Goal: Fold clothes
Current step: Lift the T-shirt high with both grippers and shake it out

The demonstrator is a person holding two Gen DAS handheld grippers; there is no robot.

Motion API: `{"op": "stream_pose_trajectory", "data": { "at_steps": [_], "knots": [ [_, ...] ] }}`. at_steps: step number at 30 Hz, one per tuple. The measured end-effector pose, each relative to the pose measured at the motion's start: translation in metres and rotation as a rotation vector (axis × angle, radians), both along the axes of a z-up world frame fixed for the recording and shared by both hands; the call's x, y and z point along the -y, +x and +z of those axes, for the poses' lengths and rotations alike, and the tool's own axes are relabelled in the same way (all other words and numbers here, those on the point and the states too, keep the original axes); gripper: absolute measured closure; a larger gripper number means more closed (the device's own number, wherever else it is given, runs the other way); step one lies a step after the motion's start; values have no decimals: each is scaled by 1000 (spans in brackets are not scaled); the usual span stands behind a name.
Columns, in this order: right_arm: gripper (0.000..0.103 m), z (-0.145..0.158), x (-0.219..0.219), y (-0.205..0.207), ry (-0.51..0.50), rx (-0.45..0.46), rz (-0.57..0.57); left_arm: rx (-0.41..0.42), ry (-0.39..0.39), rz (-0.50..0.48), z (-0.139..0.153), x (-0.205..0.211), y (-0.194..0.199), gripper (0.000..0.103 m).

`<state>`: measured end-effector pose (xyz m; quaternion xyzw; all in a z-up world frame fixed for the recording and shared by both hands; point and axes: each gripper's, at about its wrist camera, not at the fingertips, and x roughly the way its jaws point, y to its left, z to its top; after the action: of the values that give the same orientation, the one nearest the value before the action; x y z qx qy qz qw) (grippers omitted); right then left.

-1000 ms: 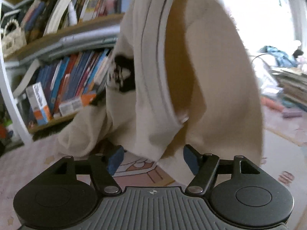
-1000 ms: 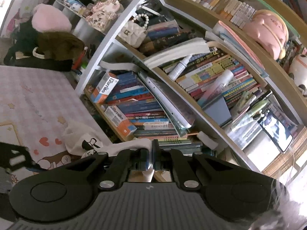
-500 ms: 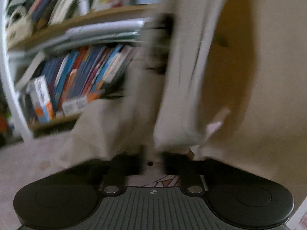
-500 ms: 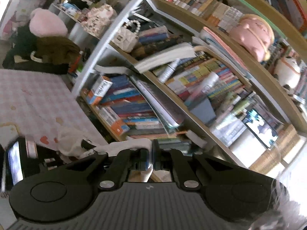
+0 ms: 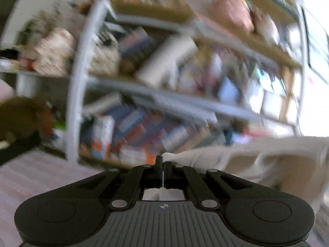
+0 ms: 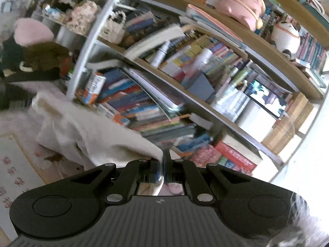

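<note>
you have the cream garment (image 5: 257, 158) strung between your two hands in front of the bookshelf (image 6: 185, 78), above the patterned floor mat (image 6: 18, 164), with most of the cloth sagging in the middle. going left to right, the first risk is at your left gripper (image 5: 162, 165): in its blurred view only a thin edge of fabric shows at the fingertips, so a quick sideways tug to spread the garment could, i judge, pull that edge free and drop the left end onto the mat. the cloth between the hands is bunched and twisted rather than flat, so laying it down as it hangs would likely set creases and a crooked fold. at the right end, the garment hangs close to the lower shelf of books, and a wide swing could drag it across them. now the fingers. the left gripper's fingers (image 5: 158, 164) are pressed together with almost no gap, pinching the garment's edge, which trails away to the right of that view. the right gripper (image 6: 163, 160) is likewise clamped tight, its fingers (image 6: 167, 160) closed on a corner of the garment that drapes away to the left of its view and hangs down toward the mat. keep both pinches firm and even out the tension before lowering.
</note>
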<state>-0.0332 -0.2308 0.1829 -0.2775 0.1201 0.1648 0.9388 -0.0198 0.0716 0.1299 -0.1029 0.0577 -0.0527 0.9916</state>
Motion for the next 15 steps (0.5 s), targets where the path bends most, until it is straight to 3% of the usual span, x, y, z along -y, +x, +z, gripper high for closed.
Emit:
{"op": "stream_pose_trajectory", "data": {
  "at_steps": [4,9,12,15],
  "knots": [
    [99,23,-8,-31,12,153,68,239,-4,69,68,-15,-41,103],
    [99,82,-6,-108,63,539,196,586,-78,83,151,-34,-100,103],
    [99,114,4,-141,148,760,240,780,-87,70,185,-35,-129,103],
    [99,133,12,-154,241,877,258,908,-79,60,205,-30,-143,103]
  ]
}}
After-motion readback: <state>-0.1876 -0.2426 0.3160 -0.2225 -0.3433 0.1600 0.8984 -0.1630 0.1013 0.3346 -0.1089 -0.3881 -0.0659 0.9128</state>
